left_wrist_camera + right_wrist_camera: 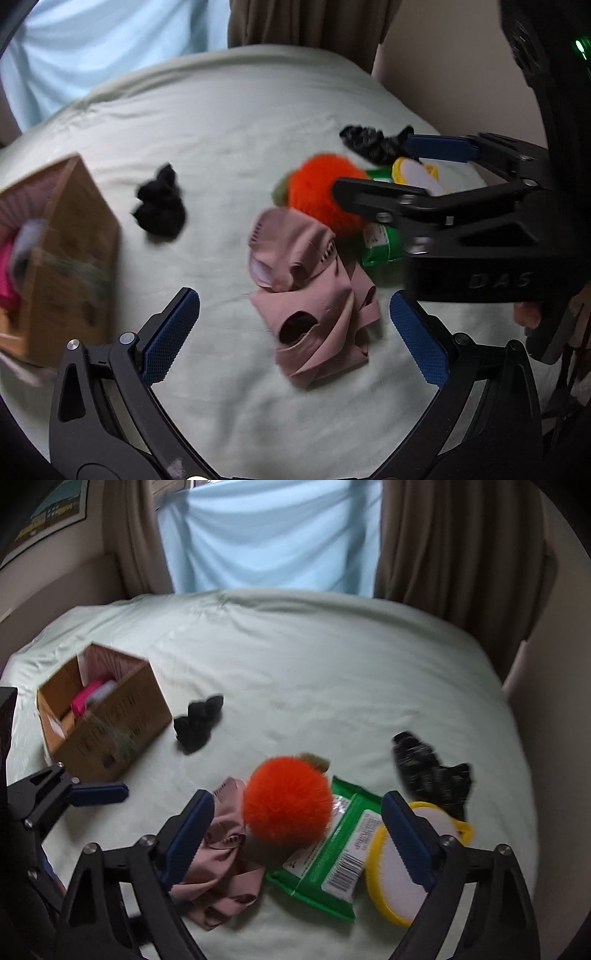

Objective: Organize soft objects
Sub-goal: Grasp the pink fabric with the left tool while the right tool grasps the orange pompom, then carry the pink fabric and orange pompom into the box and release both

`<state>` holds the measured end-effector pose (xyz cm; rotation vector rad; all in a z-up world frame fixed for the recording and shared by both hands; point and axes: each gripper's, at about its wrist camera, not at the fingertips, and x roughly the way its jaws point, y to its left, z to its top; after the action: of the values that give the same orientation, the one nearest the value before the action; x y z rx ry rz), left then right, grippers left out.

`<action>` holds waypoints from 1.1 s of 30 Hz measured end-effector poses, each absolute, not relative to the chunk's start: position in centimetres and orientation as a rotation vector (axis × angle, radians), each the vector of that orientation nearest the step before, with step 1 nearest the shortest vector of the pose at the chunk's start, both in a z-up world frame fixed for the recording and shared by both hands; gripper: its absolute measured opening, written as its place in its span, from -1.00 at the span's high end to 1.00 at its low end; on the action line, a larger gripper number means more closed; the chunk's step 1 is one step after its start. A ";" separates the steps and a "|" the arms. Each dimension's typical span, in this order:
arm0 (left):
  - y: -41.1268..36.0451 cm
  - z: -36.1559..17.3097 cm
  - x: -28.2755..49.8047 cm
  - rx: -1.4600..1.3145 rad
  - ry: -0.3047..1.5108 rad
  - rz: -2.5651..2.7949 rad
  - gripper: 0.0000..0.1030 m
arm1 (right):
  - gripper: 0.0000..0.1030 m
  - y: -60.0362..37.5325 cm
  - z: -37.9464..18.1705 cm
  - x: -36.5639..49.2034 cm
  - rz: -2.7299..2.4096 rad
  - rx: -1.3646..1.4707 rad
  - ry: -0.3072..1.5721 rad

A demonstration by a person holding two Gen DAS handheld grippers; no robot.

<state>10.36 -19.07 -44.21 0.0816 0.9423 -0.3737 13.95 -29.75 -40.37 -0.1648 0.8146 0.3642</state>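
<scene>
On the pale green bed sheet [295,657] an orange fluffy ball [286,797] rests on a crumpled pink garment [221,864] and a green wipes pack [332,856]. My right gripper [297,798] hovers open above them, the ball lying between its blue pads without being pressed. In the left wrist view the pink garment [314,295] lies under my open left gripper [293,301], nothing gripped. The right gripper [373,165] reaches in from the right over the orange ball [325,188]. A black sock bundle [160,210] and a dark patterned cloth [369,142] lie apart.
A cardboard box [122,716] with pink and white items inside stands at the left. A yellow-rimmed white pad [391,875] lies beside the wipes. One blue finger [99,794] of the left gripper shows at the left. Curtains and a wall border the bed's far edge.
</scene>
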 end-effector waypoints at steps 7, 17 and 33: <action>-21.4 -48.6 12.0 0.132 0.966 -0.357 -0.92 | -0.44 -29.6 -44.6 16.5 0.432 -0.158 0.855; -22.1 -50.6 14.2 0.144 0.991 -0.363 0.13 | 0.03 -29.9 -45.8 18.2 0.469 -0.098 0.865; -19.6 -47.6 14.7 0.126 0.976 -0.350 0.53 | 0.28 -30.1 -42.5 17.8 0.496 0.016 0.829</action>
<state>14.71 -19.64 -47.56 0.1264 0.9759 -0.3495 17.79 -30.07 -42.52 0.0161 0.8291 0.4956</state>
